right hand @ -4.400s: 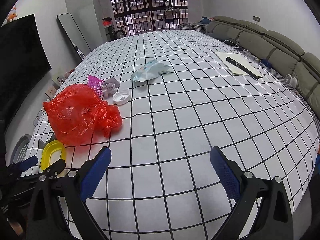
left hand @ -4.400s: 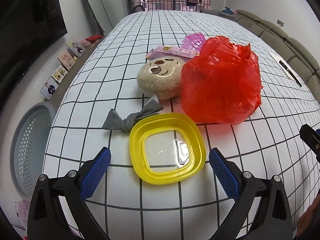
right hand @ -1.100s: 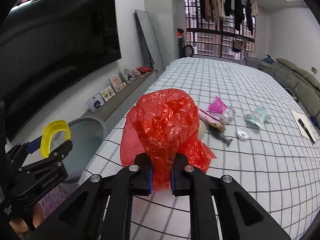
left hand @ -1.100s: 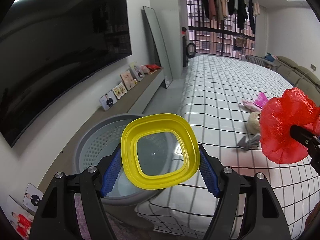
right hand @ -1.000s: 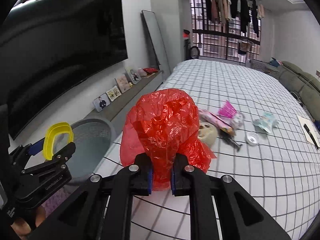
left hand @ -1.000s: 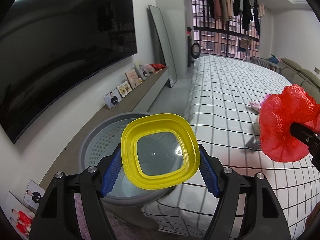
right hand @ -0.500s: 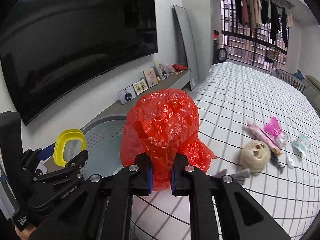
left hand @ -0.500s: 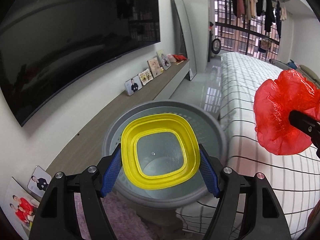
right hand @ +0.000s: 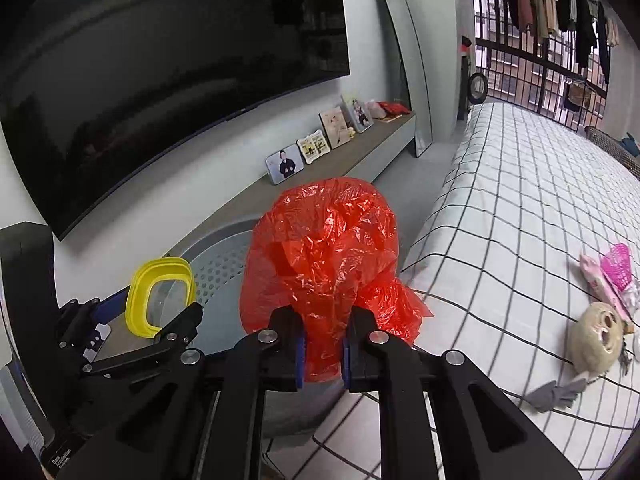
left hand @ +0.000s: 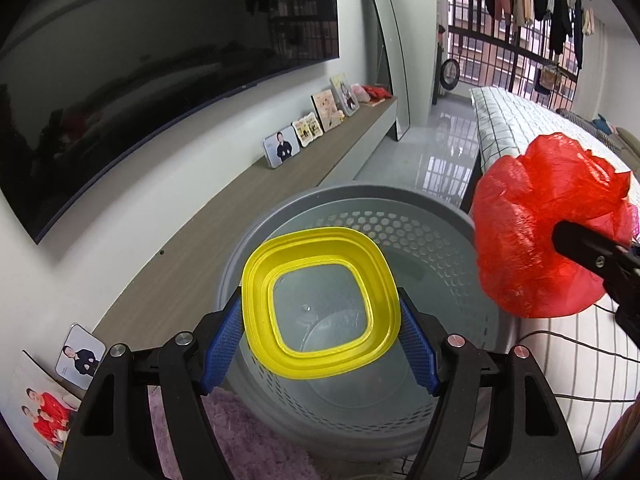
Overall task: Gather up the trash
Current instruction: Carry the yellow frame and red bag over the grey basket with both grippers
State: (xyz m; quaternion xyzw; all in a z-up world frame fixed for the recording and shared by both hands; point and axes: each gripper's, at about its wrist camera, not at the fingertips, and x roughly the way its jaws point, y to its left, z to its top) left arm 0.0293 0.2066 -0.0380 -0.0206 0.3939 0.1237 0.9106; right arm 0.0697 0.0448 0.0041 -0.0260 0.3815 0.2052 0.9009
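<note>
Nearest, left gripper (left hand: 321,350): blue pads clamped on opposite edges of a yellow square container lid (left hand: 321,303) with a clear centre panel, held over the mouth of a grey perforated laundry basket (left hand: 436,240); the basket's pale floor shows through the panel. Right gripper (right hand: 322,354): jaws pinched tight on the lower folds of a crumpled red plastic bag (right hand: 324,248), which bulges above the fingertips and hangs over the basket's rim on the bed side; in the left wrist view the same bag fills the right edge, just beside the lid. Basket stands on the floor against the side of a bed (right hand: 520,208) covered in a white sheet with a black grid. On that sheet, well apart from both grippers: a grey bow (right hand: 558,394), a round beige plush face (right hand: 596,340), a pink packet (right hand: 600,284) and a magenta mesh piece (right hand: 618,266). Beyond the basket, a low wooden shelf (left hand: 280,184) with framed photos (left hand: 281,151); above it a dark curved television (left hand: 160,48); a mirror (left hand: 386,52) leans at the far wall; clothes hang before a barred window (right hand: 536,52).
</note>
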